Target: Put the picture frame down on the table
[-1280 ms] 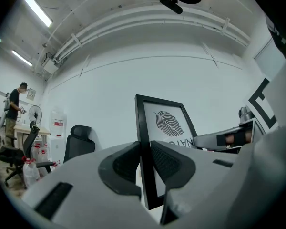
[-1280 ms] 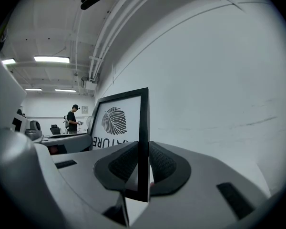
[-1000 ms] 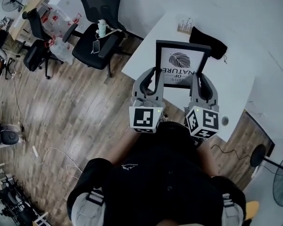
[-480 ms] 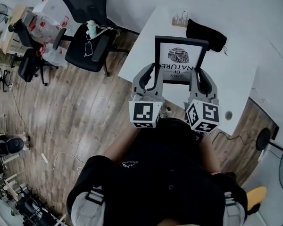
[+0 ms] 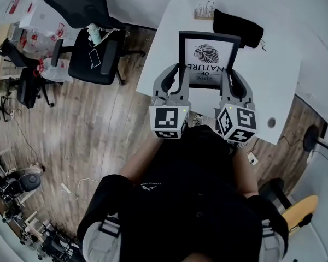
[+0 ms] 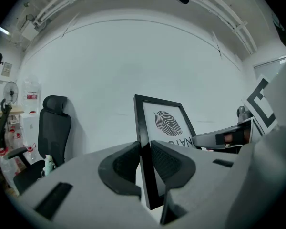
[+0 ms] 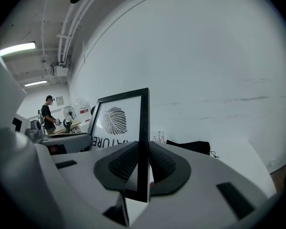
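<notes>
White table (image 5: 273, 86) lies beneath the frame (image 5: 209, 59), which is held over its near half. Left gripper (image 5: 176, 75) and right gripper (image 5: 230, 76) each clamp a side rail. Recommended: lower both evenly, keep it level, land short of the bag (image 5: 238, 29), then release.

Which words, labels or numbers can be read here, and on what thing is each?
"NATURE": on the print in the picture frame, under a leaf drawing.
Smaller words next to it: too small to read surely.
Red labels on the boxes beyond the chairs: too blurred to read.
</notes>
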The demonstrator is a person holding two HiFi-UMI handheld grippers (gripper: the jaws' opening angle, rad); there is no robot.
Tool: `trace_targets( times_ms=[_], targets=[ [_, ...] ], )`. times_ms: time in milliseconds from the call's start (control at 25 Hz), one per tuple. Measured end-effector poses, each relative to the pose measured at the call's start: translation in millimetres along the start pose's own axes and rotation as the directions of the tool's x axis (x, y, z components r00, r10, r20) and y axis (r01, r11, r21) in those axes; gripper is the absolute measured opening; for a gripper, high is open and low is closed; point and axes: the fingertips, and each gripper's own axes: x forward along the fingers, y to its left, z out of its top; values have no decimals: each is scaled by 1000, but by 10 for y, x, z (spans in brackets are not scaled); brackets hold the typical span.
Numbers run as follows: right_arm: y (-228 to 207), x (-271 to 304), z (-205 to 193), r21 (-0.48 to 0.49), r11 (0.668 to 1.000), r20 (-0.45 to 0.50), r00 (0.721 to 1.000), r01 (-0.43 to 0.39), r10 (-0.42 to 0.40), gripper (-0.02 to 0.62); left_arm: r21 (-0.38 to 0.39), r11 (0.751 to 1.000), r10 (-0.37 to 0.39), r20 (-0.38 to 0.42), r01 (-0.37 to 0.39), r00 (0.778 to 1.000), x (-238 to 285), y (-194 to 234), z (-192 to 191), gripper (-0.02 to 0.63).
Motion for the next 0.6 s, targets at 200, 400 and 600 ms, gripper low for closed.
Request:
trace_targets(
  times_ms=[200,400,600],
  targets=[
    [-6,287,-150,41,998,-45,998,44,-42,67,-2,999,-54,-60,54,997,272,194,-178,77],
    [-6,540,-375,86,993,-99,992,84,-75,67,-14,995,-99,-133,98,986,482,364,-437,77],
    [-6,701,-636,111,987,-157,983,115,-96,67,-12,993,-119,-199,119,973,601,466,-689,77]
  ],
)
